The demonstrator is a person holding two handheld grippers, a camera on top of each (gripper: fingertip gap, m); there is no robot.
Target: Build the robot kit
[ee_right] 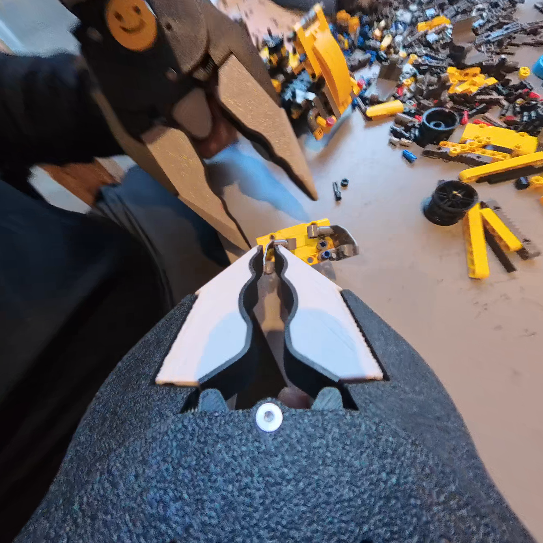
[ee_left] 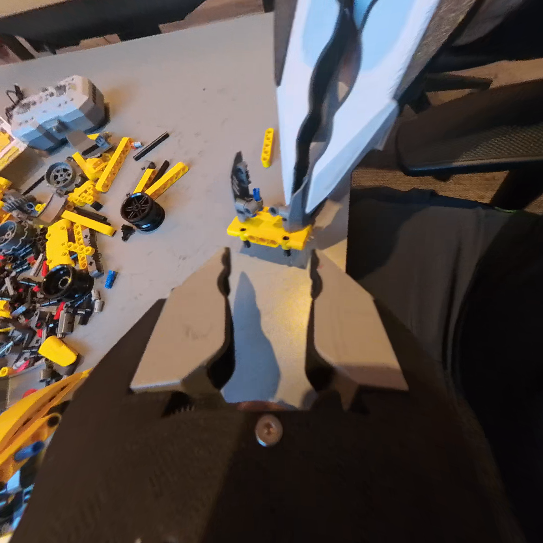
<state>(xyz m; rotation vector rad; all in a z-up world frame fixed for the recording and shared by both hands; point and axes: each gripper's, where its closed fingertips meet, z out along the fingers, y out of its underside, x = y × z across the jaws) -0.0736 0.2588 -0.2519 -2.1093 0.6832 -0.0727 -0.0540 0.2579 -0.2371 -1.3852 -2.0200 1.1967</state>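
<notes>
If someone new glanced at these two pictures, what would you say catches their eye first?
Most striking is the small yellow brick assembly near the table's edge, with the right gripper shut on a grey piece at its end. The left gripper hangs open just short of it, empty. Off to the side, a big jumble of yellow and black building pieces sprawls across the table, with a black wheel lying nearest the assembly.

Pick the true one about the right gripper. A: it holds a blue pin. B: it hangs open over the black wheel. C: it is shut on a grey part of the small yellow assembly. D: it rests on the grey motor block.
C: the right gripper has its fingertips pinched on a grey part at the edge of the yellow assembly.
</notes>
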